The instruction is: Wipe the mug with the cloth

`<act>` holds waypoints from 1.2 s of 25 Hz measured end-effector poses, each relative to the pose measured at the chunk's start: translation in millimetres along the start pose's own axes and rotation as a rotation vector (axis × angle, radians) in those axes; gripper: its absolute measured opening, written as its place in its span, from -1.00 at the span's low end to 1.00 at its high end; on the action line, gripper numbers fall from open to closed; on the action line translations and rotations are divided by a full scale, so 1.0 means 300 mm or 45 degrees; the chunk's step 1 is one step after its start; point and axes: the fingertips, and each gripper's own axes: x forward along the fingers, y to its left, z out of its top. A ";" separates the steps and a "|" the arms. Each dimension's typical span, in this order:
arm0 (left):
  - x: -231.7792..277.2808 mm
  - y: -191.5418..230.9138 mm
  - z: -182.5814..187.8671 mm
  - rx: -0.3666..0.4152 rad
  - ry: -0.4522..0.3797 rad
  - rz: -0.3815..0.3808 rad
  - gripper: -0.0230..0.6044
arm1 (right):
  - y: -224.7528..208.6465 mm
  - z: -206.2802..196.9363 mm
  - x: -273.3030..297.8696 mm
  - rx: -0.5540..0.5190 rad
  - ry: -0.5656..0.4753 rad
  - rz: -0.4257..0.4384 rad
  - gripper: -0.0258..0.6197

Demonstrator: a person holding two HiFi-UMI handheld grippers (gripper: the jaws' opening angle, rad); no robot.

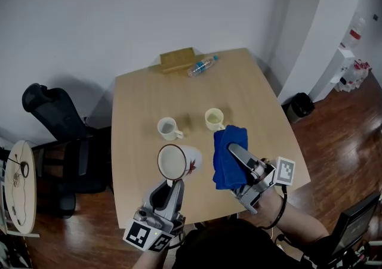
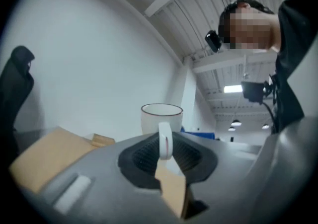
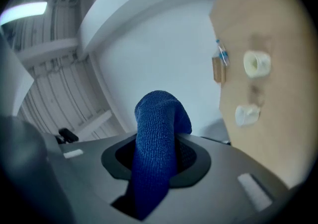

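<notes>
1. The left gripper (image 1: pixel 173 185) (image 2: pixel 165 157) is closed tight on the loop handle of a white ceramic mug (image 1: pixel 178 161) (image 2: pixel 161 116) with a dark-red rim and a red print on its side. The handle is pinched between the two black pads.
2. The mug is held over the near part of the light wooden counter (image 1: pixel 137 95), at its 6 o'clock. Its mouth is open to the head view and its handle points to 6 o'clock.
3. The right gripper (image 1: pixel 237 153) (image 3: pixel 158 161) has its jaws partway closed, clamped on a bunched blue microfibre cloth (image 1: pixel 228 157) (image 3: pixel 158 128). One fold stands up past the pads and the rest hangs under the gripper.
4. The cloth sits at 3 o'clock of the mug, just beside it, with a narrow gap between them.
5. On the counter, a small white cup (image 1: pixel 168 128) stands at 12 o'clock of the held mug and a pale yellow cup (image 1: pixel 213 118) at 1 o'clock. The two cups are apart from each other.
6. At the counter's far edge, at 12 o'clock, a clear plastic bottle (image 1: pixel 202 65) lies on its side just beside a flat brown cardboard box (image 1: pixel 176 59).
7. A black office chair (image 1: pixel 54 116) stands at 9 o'clock of the counter. A black bin (image 1: pixel 301 105) sits on the wooden floor at 3 o'clock.
</notes>
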 end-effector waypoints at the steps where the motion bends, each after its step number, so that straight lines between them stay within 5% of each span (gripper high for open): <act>1: -0.007 0.034 -0.028 0.052 0.033 0.054 -0.73 | -0.007 0.029 -0.015 -0.170 0.035 -0.074 -0.53; 6: -0.057 0.198 -0.259 0.217 0.244 0.215 -0.73 | -0.208 0.120 -0.140 -1.258 0.396 -0.639 -0.53; 9: -0.088 0.267 -0.440 0.214 0.366 0.232 -0.73 | -0.467 0.099 -0.280 -1.618 0.704 -0.934 -0.52; 13: -0.112 0.319 -0.654 0.190 0.514 0.234 -0.73 | -0.747 0.071 -0.432 -1.644 0.923 -1.151 -0.52; 17: -0.130 0.361 -0.817 0.163 0.642 0.255 -0.73 | -0.901 0.037 -0.500 -1.617 1.056 -1.238 -0.52; 25: -0.224 0.409 -0.998 0.149 0.830 0.284 -0.73 | -1.042 -0.002 -0.562 -1.527 1.187 -1.349 -0.50; 30: -0.241 0.411 -1.020 0.141 0.851 0.278 -0.73 | -1.079 -0.008 -0.595 -1.516 1.218 -1.405 -0.46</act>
